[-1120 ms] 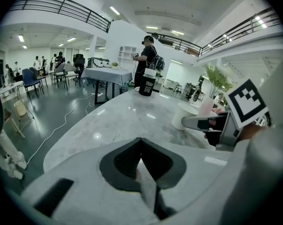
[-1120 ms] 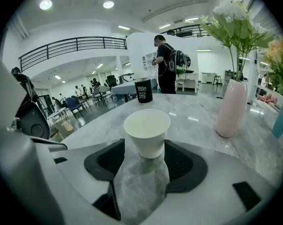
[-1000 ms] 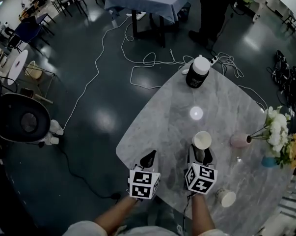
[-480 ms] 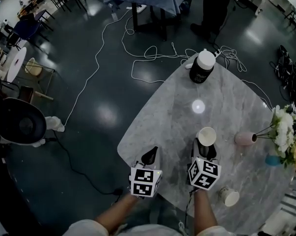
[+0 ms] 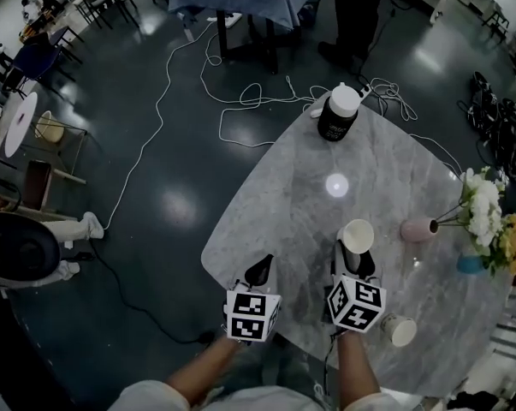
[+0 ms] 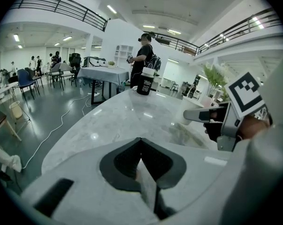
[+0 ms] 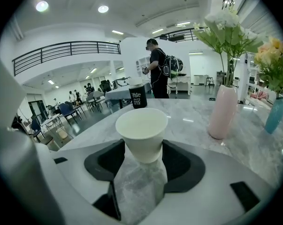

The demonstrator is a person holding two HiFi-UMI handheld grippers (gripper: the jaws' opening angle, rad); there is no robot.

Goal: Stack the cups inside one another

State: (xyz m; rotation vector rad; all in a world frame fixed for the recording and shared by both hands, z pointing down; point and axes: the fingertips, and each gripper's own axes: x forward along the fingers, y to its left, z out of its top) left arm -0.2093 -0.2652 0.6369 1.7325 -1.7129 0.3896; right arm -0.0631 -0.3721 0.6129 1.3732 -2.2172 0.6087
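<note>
1. Your right gripper [image 5: 353, 265] is in the lower centre of the head view, over the near part of the marble table [image 5: 275, 212].
2. Its jaws are closed on a white paper cup [image 5: 356, 235]. In the right gripper view the cup [image 7: 141, 130] stands upright with its mouth open upward. Each finger [image 7: 179, 165] presses against the narrow lower part of the wall. The wide rim rises above and just beyond the fingertips.
3. Your left gripper [image 5: 259, 272] is to the left of the right one, near the table's front edge. In its own view the left gripper [image 6: 140, 161] has its jaws brought together at the tips, with nothing between them. Only marble shows through the slit behind the tips.
4. A second paper cup [image 5: 399, 330] lies on the table at the lower right of the head view. It is just right of your right gripper's marker cube and apart from the held cup.
5. A pink vase [image 5: 418, 229] stands right of the held cup, close but not touching.
6. A black jar with a white lid [image 5: 337, 112] stands at the far edge of the table, near the top of the frame.
</note>
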